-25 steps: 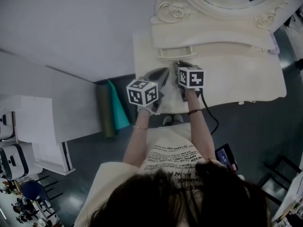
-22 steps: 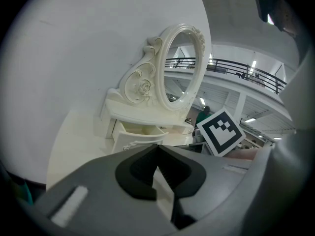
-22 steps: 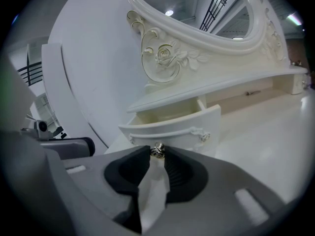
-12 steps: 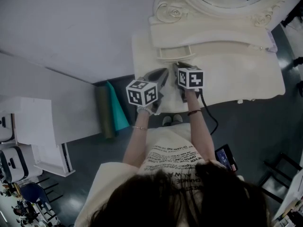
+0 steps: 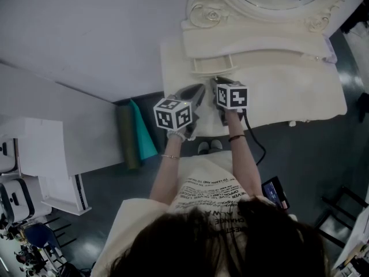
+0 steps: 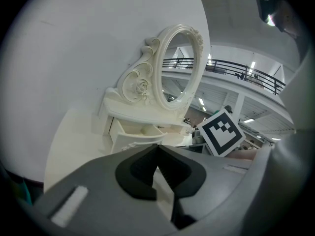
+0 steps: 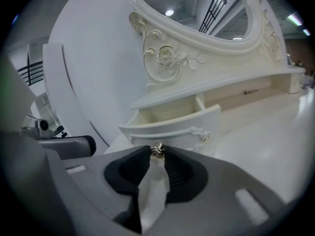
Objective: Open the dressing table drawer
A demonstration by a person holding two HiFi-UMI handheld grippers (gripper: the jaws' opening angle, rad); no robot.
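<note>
Step in hand: the pull on the drawer is judged to be under way; the drawer stands partly out of its housing, with its pale inside exposed behind the front panel.
Right gripper: the jaws are clamped on the small metal knob at the middle of the drawer front, with the knob pinched right at the jaw tips.
Left gripper: the jaws are pressed together with nothing between them; it is held just beside the right gripper and takes no part in the pull.
Drawer position: directly ahead of the right gripper, touching it at the knob; ahead and slightly to the left of the left gripper. In the head view it is seen just beyond both grippers, under the low shelf below the mirror.
Drawer facing: the front panel is turned squarely toward the right gripper.
Long axis: the front panel runs crosswise to the right gripper's jaws, from side to side; the sliding axis runs straight back along the jaws.
Next move: a straight draw back along the sliding axis is judged to be called for, with the grip kept firm.
Risk noted: the hold is shallow and at the tips only, so a slip off the knob is considered possible; a sideways pull may bind the drawer in the dressing table.
</note>
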